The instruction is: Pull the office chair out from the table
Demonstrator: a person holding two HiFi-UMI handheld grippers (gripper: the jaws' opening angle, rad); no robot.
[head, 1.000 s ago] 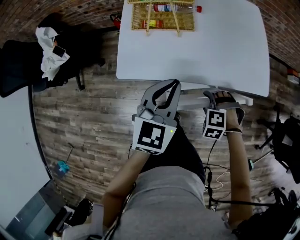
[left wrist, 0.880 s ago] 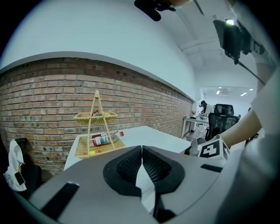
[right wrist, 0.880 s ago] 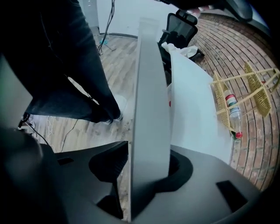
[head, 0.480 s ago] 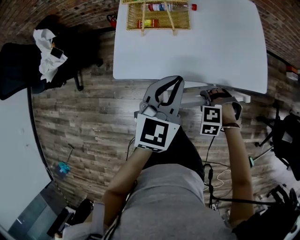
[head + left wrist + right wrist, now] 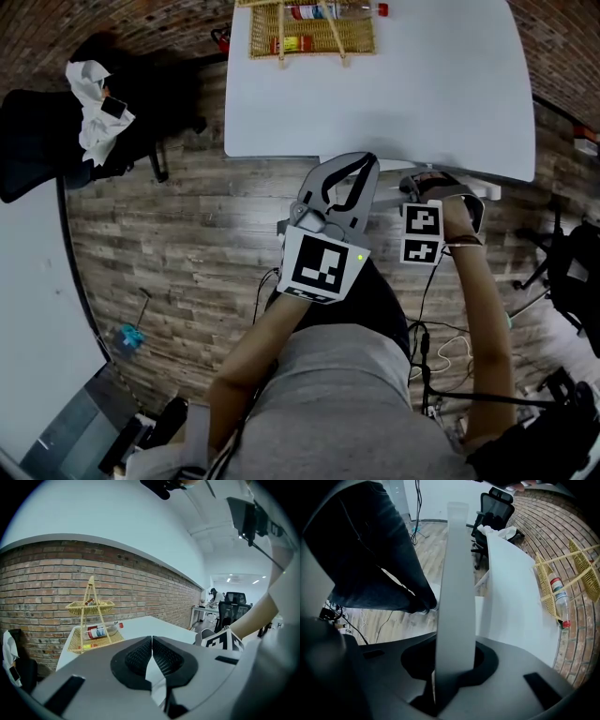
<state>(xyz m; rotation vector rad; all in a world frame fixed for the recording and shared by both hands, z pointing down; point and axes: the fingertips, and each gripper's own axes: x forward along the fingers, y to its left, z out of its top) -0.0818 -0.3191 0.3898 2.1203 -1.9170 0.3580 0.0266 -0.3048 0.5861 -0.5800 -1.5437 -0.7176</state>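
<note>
Standing well out to the left of the left gripper (image 5: pixel 152 638): a black mesh chair (image 5: pixel 47 131) with a crumpled white cloth (image 5: pixel 94 94) draped over it. Stretching between that chair and the gripper, bare wood-plank floor (image 5: pixel 169 216), grainy and matt, leaving open room on that side.

Hovering with jaws pressed together on nothing, ribbed black pads (image 5: pixel 140 656) meeting at the tips, and pointing out over the smooth white table (image 5: pixel 375 94) just ahead. Spreading beyond those tips, a flat tabletop with rounded corners, carrying a woven wicker rack (image 5: pixel 309 33) at its far edge and a clear red-capped bottle (image 5: pixel 323 13) lying in the rack's lower tray. Rising behind the rack in the left gripper view, a rough red brick wall (image 5: pixel 47 573).

Showing just to the right of the left gripper, at the table's near edge: the office chair (image 5: pixel 384 199), tucked under the table, with only its pale grey top rail in sight, a flat, smooth band.

Closing on that rail from above, the right gripper (image 5: pixel 454 660), with the band filling the gap between its dark pads and touching both. Running close along the rail's far side, the table's straight edge. Lying on the gripper's near side, plank floor, the person's dark trouser leg (image 5: pixel 370 550) and loose cables (image 5: pixel 441 352). Crowding further right, another dark chair (image 5: pixel 572 272).
</note>
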